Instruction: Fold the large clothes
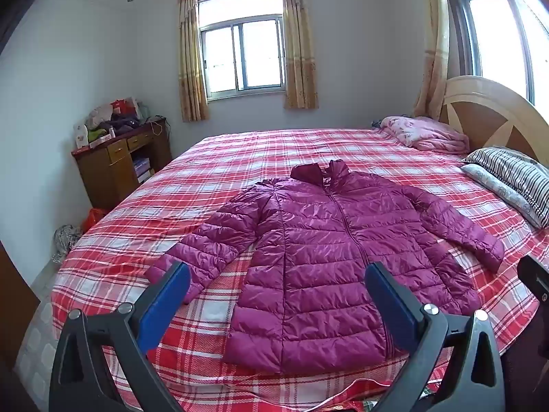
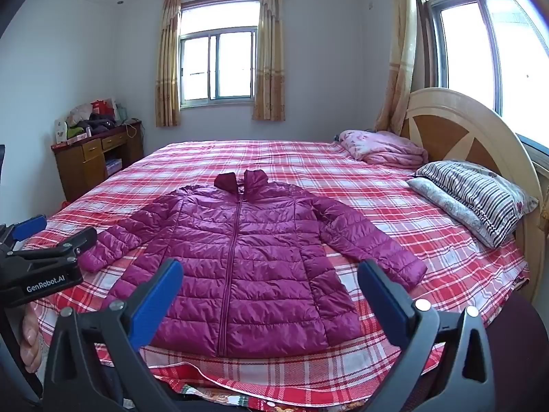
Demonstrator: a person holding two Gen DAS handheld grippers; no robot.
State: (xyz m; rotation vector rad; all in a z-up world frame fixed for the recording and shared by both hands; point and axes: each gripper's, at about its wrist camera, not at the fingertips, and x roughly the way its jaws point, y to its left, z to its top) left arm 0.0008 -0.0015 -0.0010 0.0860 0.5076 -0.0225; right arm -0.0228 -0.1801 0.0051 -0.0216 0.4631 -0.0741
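A magenta quilted puffer jacket (image 1: 326, 254) lies flat and zipped on the red plaid bed (image 1: 240, 158), collar toward the far window, both sleeves spread out to the sides. My left gripper (image 1: 278, 276) hovers open above the jacket's near hem, nothing between its blue pads. From the right wrist view the same jacket (image 2: 240, 261) is spread out ahead, and my right gripper (image 2: 269, 274) is open over its lower front, holding nothing. The left gripper's body (image 2: 37, 261), held by a hand, shows at that view's left edge near the sleeve cuff.
A folded pink quilt (image 2: 384, 149) and striped pillows (image 2: 477, 199) lie by the wooden headboard (image 2: 456, 127) on the right. A cluttered wooden desk (image 1: 120, 161) stands against the left wall. A bundle (image 1: 65, 240) sits on the floor beside the bed.
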